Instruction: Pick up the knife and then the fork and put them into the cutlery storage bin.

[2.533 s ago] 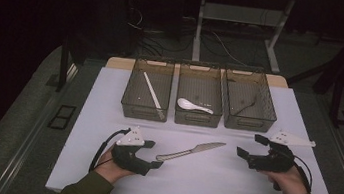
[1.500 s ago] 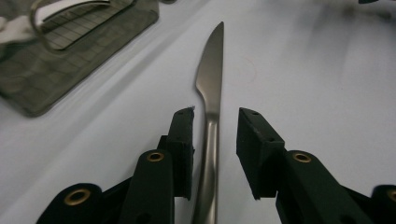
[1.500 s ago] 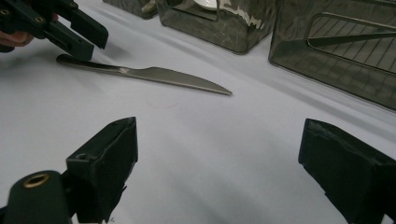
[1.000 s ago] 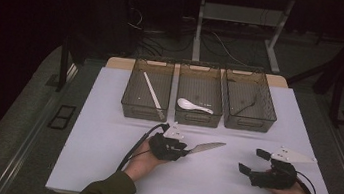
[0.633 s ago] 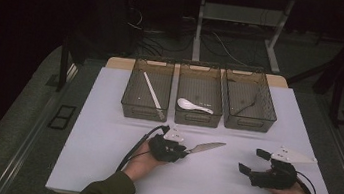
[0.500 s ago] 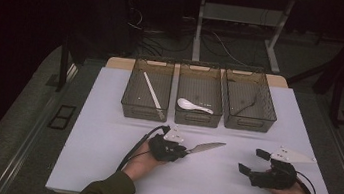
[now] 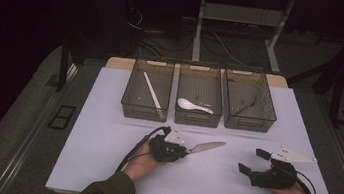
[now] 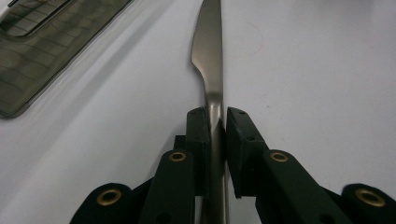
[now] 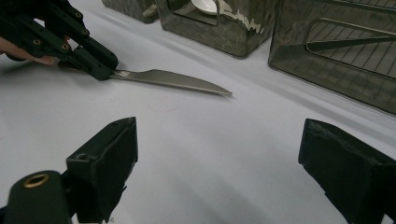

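A silver table knife (image 7: pixel 208 145) lies on the white table top, blade pointing right toward the bins. My left gripper (image 7: pixel 186 151) is at its handle end. In the left gripper view the jaws have just been closing and now press both sides of the knife handle (image 8: pixel 215 116), so my left gripper (image 8: pixel 215 125) is shut on it. My right gripper (image 7: pixel 251 160) rests open to the right of the knife, well apart from it. The right gripper view shows the wide, empty gap of my right gripper (image 9: pixel 224 154), with the knife (image 9: pixel 173 79) beyond.
Three dark mesh bins stand in a row behind the knife. The left bin (image 7: pixel 131 103) holds a white stick (image 7: pixel 150 90), the middle bin (image 7: pixel 196 119) a white spoon (image 7: pixel 193 105), and the right bin (image 7: pixel 270 117) a dark utensil (image 7: pixel 246 107).
My left gripper has moved right to the knife handle and closed on it. My right hand has drawn back a little toward the table's near edge, then stayed still.
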Demonstrator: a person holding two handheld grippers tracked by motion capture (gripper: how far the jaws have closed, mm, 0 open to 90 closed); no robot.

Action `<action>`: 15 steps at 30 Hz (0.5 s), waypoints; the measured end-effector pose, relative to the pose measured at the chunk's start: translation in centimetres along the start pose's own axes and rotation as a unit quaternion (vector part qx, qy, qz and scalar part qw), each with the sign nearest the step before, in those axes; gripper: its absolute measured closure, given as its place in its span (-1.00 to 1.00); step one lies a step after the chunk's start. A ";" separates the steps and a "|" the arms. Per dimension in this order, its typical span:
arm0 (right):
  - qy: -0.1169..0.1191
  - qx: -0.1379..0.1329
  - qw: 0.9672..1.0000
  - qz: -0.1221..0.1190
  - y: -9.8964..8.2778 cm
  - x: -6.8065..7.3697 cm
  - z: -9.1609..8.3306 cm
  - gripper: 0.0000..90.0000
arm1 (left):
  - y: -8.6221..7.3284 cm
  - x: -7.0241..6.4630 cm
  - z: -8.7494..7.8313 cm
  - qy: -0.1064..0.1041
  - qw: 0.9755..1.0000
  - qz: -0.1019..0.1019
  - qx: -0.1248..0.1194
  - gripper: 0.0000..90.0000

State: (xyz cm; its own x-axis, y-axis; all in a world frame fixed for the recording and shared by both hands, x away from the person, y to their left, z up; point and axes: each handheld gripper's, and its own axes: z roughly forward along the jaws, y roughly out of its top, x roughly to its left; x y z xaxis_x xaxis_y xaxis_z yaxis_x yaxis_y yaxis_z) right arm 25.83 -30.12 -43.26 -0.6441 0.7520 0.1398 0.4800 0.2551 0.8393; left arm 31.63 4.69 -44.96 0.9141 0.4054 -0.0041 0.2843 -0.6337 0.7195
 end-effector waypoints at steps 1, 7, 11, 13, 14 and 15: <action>0.000 0.000 1.000 0.001 0.0 0.0 0.0 -0.74 | 0.1 0.0 -0.1 -0.001 1.000 0.001 0.000 0.76; 0.001 0.000 1.000 0.001 0.0 0.0 0.0 -0.73 | 0.5 -0.1 -1.2 -0.009 0.999 -0.007 -0.031 0.76; 0.002 0.002 1.000 0.000 0.1 0.0 0.0 -0.73 | 0.7 -0.2 -2.0 -0.011 0.998 -0.013 -0.054 0.76; 0.004 0.003 1.000 0.000 0.1 0.1 0.0 -0.73 | 0.8 -0.2 -2.5 -0.012 0.998 -0.015 -0.064 0.76; 0.004 0.002 1.000 -0.001 0.2 0.1 0.1 -0.73 | 0.9 -0.2 -2.8 -0.013 0.997 -0.016 -0.071 0.76; 0.005 0.003 1.000 -0.003 0.2 0.2 0.0 -0.73 | 1.0 -0.2 -3.0 -0.014 0.997 -0.018 -0.077 0.76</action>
State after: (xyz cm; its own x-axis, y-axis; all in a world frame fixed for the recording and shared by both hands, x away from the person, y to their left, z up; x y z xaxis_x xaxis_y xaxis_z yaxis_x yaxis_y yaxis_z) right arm 25.85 -29.93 -43.10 -0.6523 0.7449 0.1401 0.4800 0.2630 0.8369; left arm 30.82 5.95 -42.17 0.9124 0.4063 -0.0488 0.2708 -0.5101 0.8164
